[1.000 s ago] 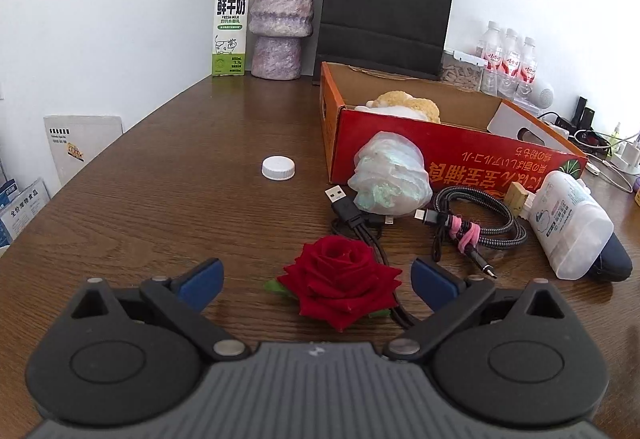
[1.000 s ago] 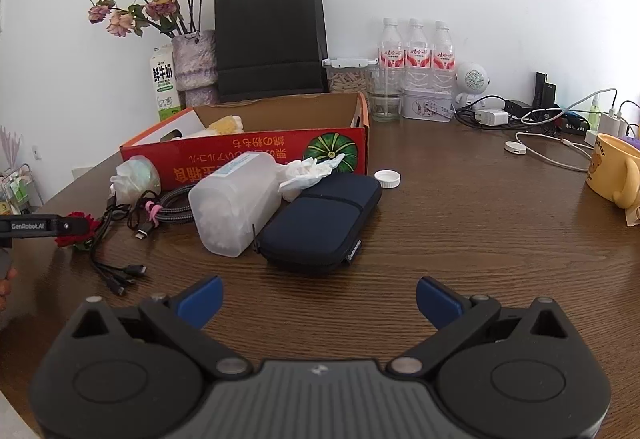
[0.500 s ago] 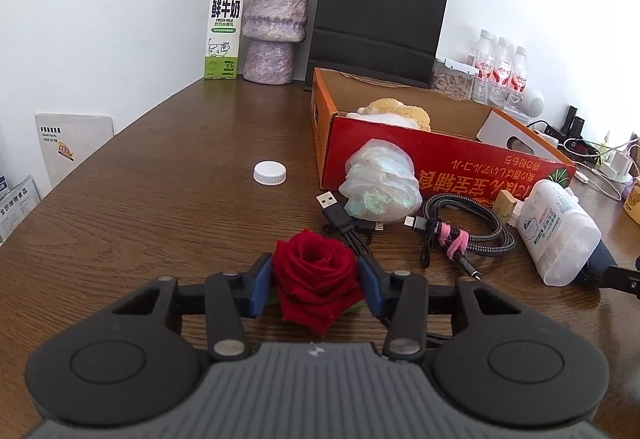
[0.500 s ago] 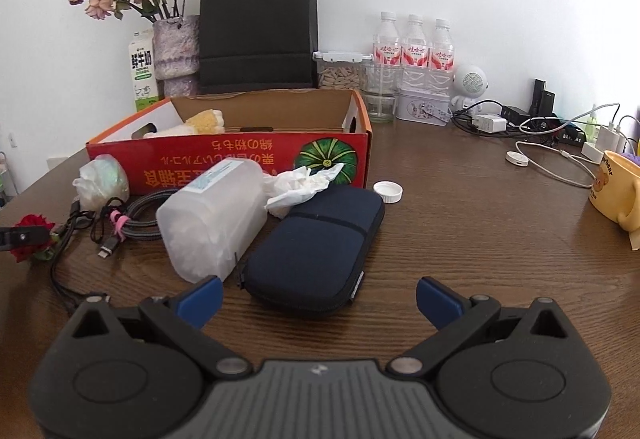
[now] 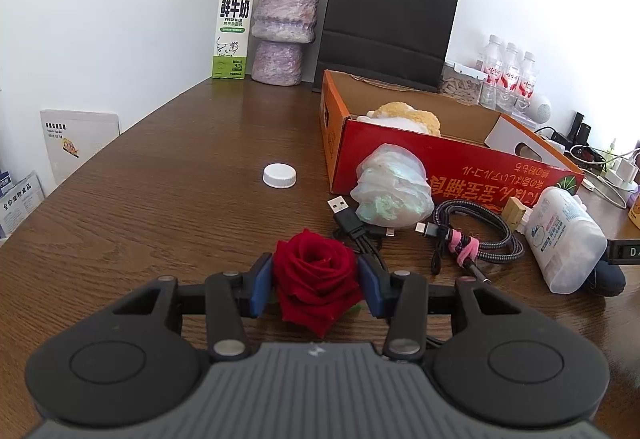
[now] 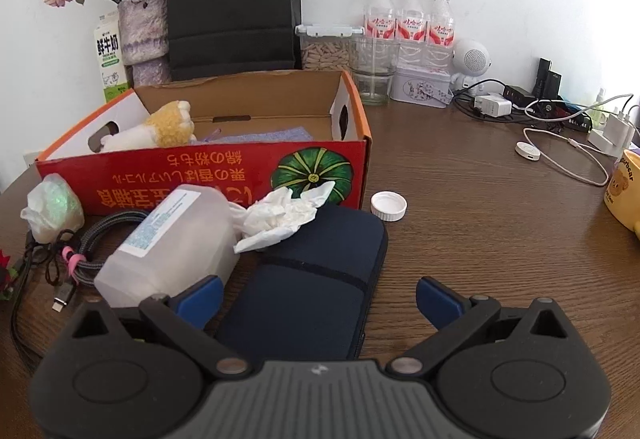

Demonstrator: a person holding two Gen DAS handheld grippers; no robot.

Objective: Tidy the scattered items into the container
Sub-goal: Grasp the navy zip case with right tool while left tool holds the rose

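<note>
My left gripper is shut on a red rose that rests on the wooden table, both blue pads pressed to its sides. Beyond it lie USB cables, a crumpled plastic bag and a white cap in front of the red cardboard box, which holds a plush toy. My right gripper is open, its fingers astride the near end of a dark blue pouch. A crumpled tissue lies on the pouch, a translucent plastic bottle beside it, a second white cap behind.
A vase with flowers, a milk carton and a black paper bag stand against the back wall. Water bottles, a glass, a tin, chargers with cords and a yellow mug fill the right side.
The left jaws closed onto the rose and have stayed there. The right gripper moved forward over the table until the dark blue pouch lay between its open fingers.
</note>
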